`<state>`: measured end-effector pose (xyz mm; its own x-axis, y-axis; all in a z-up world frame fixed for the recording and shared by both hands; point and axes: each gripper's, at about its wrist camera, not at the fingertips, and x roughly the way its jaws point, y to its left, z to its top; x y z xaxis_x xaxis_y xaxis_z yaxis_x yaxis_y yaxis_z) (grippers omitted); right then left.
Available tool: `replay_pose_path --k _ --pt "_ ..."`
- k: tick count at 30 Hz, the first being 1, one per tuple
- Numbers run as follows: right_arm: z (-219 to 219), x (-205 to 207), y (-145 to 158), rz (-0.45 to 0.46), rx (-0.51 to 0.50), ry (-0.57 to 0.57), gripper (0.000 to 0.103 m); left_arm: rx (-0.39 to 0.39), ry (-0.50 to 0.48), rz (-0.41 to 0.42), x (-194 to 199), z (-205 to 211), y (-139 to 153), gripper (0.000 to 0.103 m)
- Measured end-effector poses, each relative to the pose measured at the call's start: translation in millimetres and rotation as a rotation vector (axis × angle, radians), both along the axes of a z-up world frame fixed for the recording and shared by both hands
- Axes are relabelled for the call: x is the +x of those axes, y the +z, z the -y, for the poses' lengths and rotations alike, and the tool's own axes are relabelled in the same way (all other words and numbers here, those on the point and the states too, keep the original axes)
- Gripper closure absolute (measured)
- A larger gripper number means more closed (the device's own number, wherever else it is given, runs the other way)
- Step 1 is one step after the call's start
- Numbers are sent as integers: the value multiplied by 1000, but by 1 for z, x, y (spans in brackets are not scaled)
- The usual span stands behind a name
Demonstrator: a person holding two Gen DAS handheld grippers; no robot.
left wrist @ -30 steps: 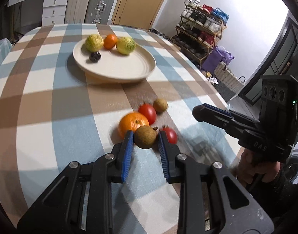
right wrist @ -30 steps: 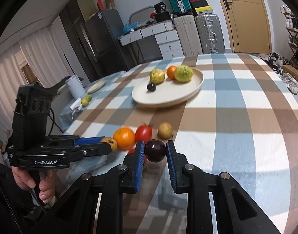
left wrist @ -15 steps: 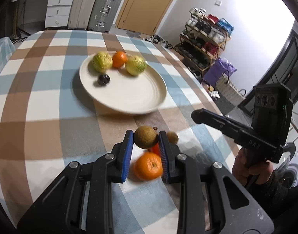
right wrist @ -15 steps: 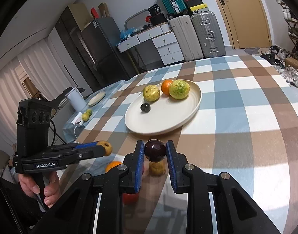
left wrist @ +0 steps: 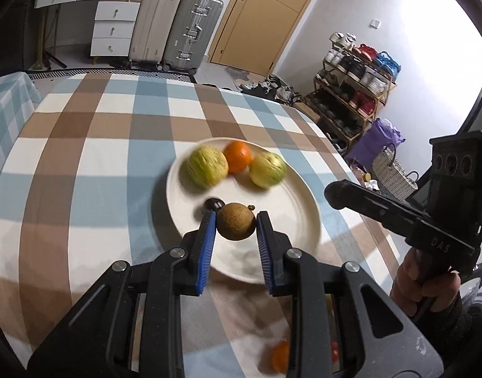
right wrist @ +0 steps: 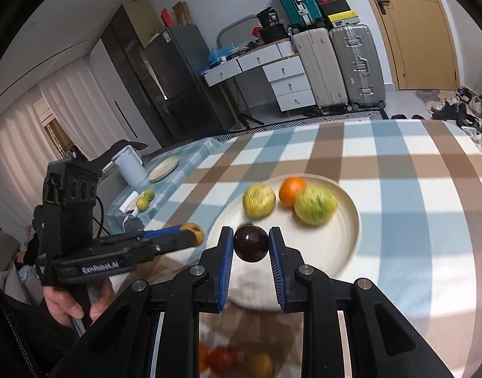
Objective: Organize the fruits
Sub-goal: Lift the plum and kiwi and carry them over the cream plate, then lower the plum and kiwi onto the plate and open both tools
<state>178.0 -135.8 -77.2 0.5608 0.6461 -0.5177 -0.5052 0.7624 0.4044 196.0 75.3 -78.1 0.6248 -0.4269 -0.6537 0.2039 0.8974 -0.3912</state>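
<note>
Both grippers have moved from the loose fruit on the cloth to over the plate (left wrist: 299,201) within the last second. Left gripper (left wrist: 236,225) is clamped on the brown fruit (left wrist: 235,221), pads touching both sides, held in the air above the plate's near half. Right gripper (right wrist: 251,243) is closed the same way on the dark plum (right wrist: 251,243), also above the plate's near rim.

On the plate: two yellow-green fruits (left wrist: 207,170), an orange (left wrist: 238,156) between them at the far side, and a small dark fruit (left wrist: 212,204) just beyond the left gripper's left pad.

Remaining on the cloth below the grippers: an orange, a tomato (right wrist: 221,359) and a yellowish fruit, all blurred.

Judgement: transport is done and release comes next. Lowering first should stop the round fruit rolling; the brown fruit needs to land clear of the small dark one.
</note>
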Motion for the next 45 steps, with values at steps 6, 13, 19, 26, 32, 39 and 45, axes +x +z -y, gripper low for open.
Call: replay_pose_path --k 6,13,19,26,32,39,45 --pt "-19 40 -6 -35 -2 13 80 13 17 -12 33 -10 -14 80" --pt "-39 76 -22 -101 -29 28 80 23 15 -33 58 -11 -31 79" --pt "-58 93 -39 -140 -105 52 80 39 5 -39 65 -6 -39 79" --pt "-65 99 -53 -182 -111 58 80 60 -2 -50 67 -2 -44 79" --pt "-65 99 -56 -203 -94 61 78 60 20 -54 65 -4 -41 79" --pt "-47 83 -40 -162 -13 37 58 82 37 -40 48 -2 -28 62" --pt "-30 53 -20 -105 -18 0 49 103 60 -7 18 3 -4 43"
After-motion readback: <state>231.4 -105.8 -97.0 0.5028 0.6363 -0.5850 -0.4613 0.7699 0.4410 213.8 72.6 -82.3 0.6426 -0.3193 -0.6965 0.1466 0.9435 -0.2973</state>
